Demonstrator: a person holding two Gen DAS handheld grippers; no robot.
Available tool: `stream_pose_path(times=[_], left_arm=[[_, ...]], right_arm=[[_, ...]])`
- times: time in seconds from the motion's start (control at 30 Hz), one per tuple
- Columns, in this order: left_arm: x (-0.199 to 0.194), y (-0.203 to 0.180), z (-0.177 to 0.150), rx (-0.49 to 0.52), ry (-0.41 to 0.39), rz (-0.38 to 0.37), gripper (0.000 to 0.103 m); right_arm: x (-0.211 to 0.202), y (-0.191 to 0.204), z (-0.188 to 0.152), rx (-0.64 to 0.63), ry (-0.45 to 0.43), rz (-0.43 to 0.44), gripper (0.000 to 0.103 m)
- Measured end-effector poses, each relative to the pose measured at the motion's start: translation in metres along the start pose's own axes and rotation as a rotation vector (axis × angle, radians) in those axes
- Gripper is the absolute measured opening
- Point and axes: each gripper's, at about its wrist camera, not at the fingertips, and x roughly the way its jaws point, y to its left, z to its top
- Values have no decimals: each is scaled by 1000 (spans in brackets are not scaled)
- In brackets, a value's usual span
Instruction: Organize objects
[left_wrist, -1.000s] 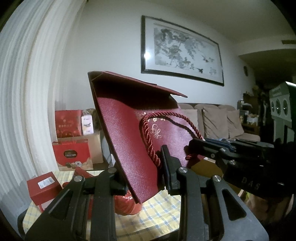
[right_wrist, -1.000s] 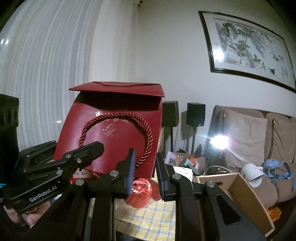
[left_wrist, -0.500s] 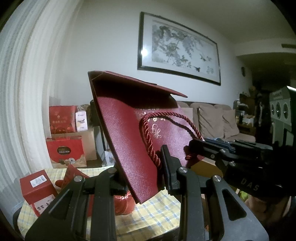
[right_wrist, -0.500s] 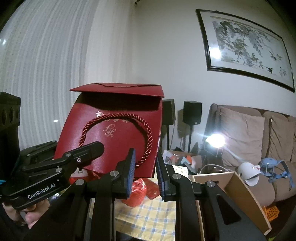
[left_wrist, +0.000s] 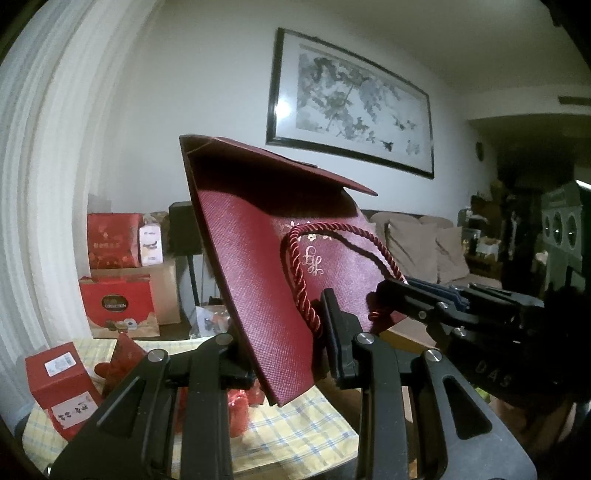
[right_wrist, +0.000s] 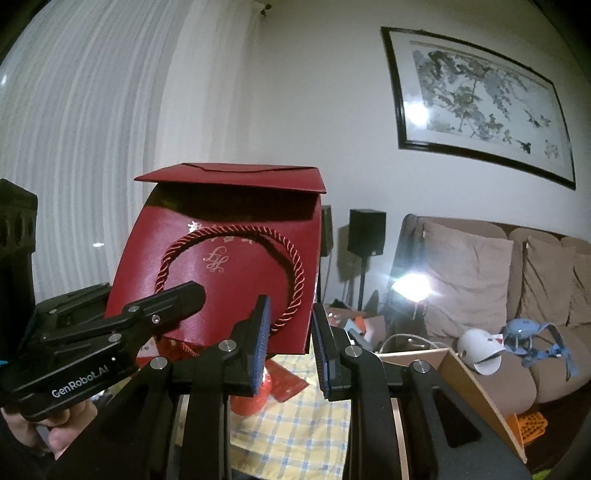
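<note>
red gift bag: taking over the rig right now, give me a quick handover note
Left gripper: shut on the red gift bag, holding its lower edge.
Right gripper: fingers straddle the bag's other lower corner; unclear whether they pinch it.
The bag is in the air above the checked table, flap on top, rope handle hanging down its front.
A small red box sits on the table.
Nothing looks sorted yet; the bag probably still needs setting down.

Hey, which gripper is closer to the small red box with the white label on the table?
Left. The left gripper holds the red gift bag just above the small red box; the right gripper grips the bag's far edge.
</note>
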Motion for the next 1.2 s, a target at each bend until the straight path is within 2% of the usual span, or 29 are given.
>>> stream_pose_path(times=[0.6,0.83,1.2], left_arm=[[1,-22,13,60,-24,-22,26],[12,-21,17,33,22,-33,26],[21,-30,18,46,41,-37,26]], right_arm=[[-13,-19,7,10,-20,-22,22],[-9,-25,4,19,1,-24,21],[-6,-37,4,24,22,-26,22]])
